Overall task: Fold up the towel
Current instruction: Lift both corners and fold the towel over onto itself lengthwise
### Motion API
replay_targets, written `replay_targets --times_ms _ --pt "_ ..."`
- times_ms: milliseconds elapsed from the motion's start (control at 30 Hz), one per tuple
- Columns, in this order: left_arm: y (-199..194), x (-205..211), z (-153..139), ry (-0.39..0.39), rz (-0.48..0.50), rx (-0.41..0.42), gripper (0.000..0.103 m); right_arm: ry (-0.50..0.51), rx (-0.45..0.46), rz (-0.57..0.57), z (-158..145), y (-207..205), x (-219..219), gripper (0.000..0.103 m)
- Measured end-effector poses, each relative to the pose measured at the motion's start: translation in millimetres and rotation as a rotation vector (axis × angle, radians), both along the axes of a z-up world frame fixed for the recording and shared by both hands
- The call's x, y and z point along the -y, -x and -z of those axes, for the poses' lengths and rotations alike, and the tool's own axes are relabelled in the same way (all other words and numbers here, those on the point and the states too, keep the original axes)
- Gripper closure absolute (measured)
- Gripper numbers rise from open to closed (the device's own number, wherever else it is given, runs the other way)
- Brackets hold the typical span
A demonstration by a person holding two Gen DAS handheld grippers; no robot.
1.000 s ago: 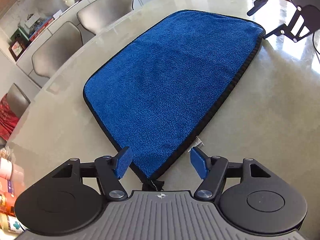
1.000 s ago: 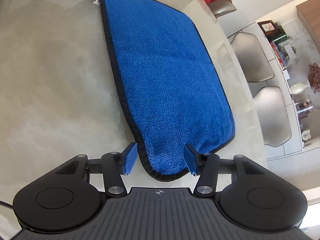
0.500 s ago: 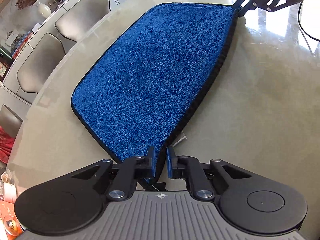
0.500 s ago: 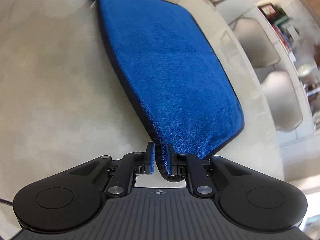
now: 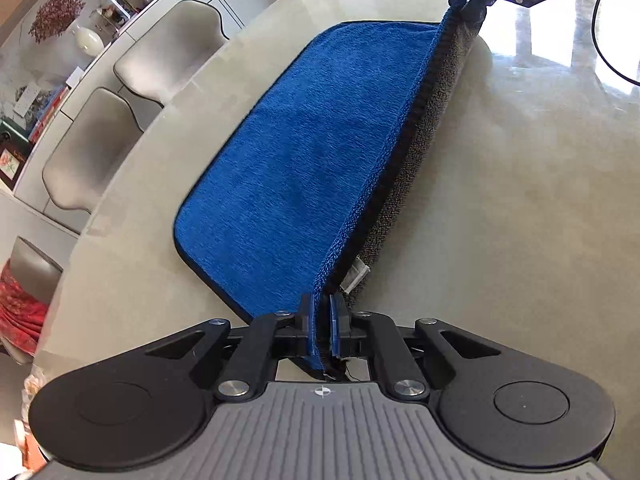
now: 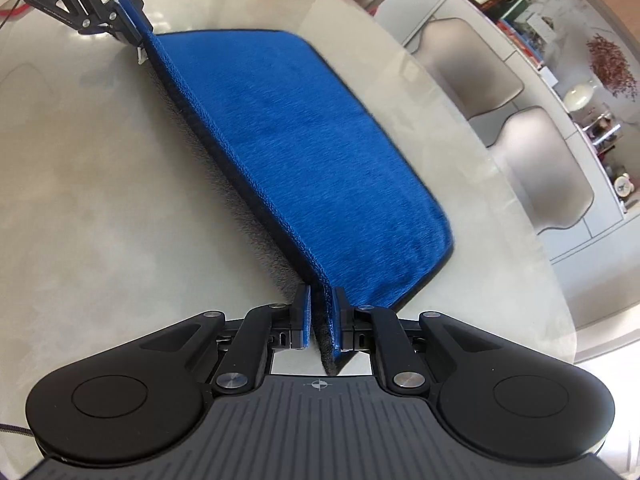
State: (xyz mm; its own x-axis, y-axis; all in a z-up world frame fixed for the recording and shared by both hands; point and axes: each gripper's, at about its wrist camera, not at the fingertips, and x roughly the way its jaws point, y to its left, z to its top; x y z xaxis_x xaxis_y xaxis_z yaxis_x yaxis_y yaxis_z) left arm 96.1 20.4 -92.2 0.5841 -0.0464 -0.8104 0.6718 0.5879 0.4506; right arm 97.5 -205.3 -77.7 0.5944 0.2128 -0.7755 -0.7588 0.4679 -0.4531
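Note:
A blue towel (image 5: 320, 152) with black trim and a grey underside lies on a round pale table (image 5: 520, 200). My left gripper (image 5: 323, 316) is shut on one near corner, by the white label (image 5: 357, 274). My right gripper (image 6: 320, 312) is shut on the other near corner. The edge stretched between them is lifted off the table, so the grey underside (image 5: 432, 120) shows. The far half of the towel (image 6: 320, 132) rests flat. Each gripper shows in the other's view: the right gripper (image 5: 468, 0) at top right, the left gripper (image 6: 132, 20) at top left.
Grey chairs (image 5: 120, 132) stand beyond the table's far rim, with a white sideboard (image 6: 560, 60) of books, a vase and a clock behind them. A red cloth (image 5: 20, 312) hangs on a chair at the left. A black cable (image 5: 608, 52) crosses the table's bright part.
Both grippers went from open around the near corners to shut on them. They then rose, lifting the near edge and baring the grey underside.

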Motion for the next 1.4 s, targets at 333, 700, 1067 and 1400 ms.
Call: replay_targets --times_ms 333,700,1067,1400 --pt "-74.5 -0.4 -8.0 0.002 -0.012 0.038 0.097 -0.050 0.001 0.081 -8.7 -74.3 4.1 0.096" --pt "-96.3 -2.5 2.6 0.033 -0.004 0.005 0.097 -0.019 -0.034 0.066 4.4 -101.0 7.3 0.096" --pt "-133.8 -6.5 -4.6 0.038 -0.028 0.048 0.097 -0.033 0.024 0.076 -7.4 -139.8 4.1 0.097" --pt "-159.9 -15.6 10.3 0.069 -0.098 0.017 0.097 -0.012 0.023 0.075 7.4 -180.8 -10.3 0.097"
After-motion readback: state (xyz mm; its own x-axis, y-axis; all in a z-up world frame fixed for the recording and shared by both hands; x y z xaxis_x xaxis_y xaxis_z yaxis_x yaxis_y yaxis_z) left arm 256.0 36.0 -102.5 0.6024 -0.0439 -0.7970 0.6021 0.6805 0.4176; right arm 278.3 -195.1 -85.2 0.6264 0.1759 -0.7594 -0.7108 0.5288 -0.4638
